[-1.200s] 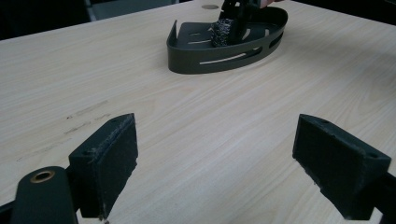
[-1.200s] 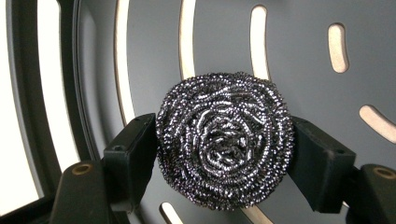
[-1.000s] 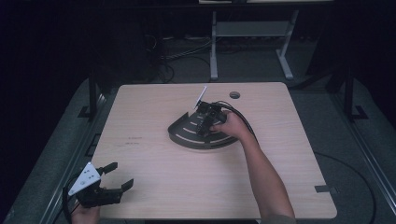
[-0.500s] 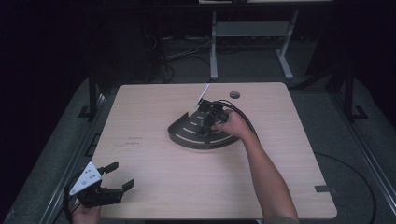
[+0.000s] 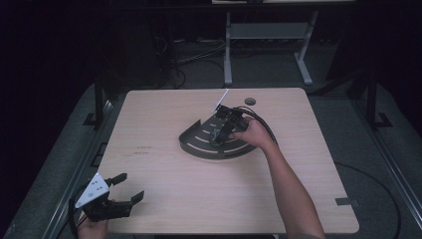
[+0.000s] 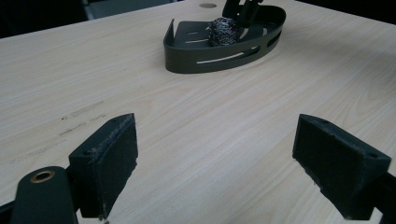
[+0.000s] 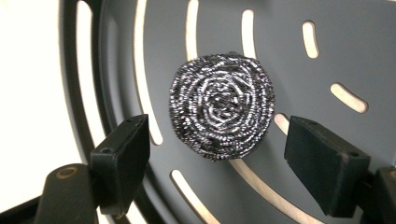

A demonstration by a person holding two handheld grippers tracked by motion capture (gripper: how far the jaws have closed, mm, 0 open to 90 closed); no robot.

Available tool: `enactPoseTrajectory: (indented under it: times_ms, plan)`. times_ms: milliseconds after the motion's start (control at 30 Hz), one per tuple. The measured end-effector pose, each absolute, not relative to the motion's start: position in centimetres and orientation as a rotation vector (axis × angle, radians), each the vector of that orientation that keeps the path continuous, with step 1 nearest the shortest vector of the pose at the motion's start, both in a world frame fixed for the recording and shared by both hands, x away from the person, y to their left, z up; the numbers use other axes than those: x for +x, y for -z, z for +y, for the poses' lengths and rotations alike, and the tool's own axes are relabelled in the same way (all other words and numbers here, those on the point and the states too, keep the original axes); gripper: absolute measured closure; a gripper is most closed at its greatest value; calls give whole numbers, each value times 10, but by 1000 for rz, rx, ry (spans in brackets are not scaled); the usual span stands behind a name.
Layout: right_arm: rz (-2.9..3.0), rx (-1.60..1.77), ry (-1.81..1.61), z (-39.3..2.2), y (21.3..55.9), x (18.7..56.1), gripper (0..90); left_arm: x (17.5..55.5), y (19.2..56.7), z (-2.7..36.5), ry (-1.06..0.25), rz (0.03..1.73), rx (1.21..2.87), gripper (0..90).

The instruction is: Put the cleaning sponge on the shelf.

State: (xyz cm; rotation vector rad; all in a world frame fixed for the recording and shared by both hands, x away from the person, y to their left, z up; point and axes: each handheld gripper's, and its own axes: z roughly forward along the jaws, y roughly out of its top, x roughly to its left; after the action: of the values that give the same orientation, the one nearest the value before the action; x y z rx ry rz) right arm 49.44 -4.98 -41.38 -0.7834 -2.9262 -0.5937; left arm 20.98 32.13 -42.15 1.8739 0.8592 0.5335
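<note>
In the slotted tray (image 7: 327,42), the light, springy steel-wool scourer (image 7: 222,105) is straddled by the right gripper (image 7: 233,154), just-opening fingers clear of its rim, where a grip is judged best.

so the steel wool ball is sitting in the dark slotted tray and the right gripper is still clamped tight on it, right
Not quite. The steel wool ball does sit in the dark slotted tray, but the right gripper is not clamped on it: its jaws have just been opening, and the right gripper view shows both pads standing clear of the ball with gaps on either side.
</note>
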Motion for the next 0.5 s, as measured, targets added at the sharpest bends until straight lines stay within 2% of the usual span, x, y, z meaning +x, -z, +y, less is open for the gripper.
enactPoseTrajectory:
  times_ms: [500]
  plan:
    - [-2968,-737,609,-53,396,479,205,209,422,320,-530,857,1881,133]
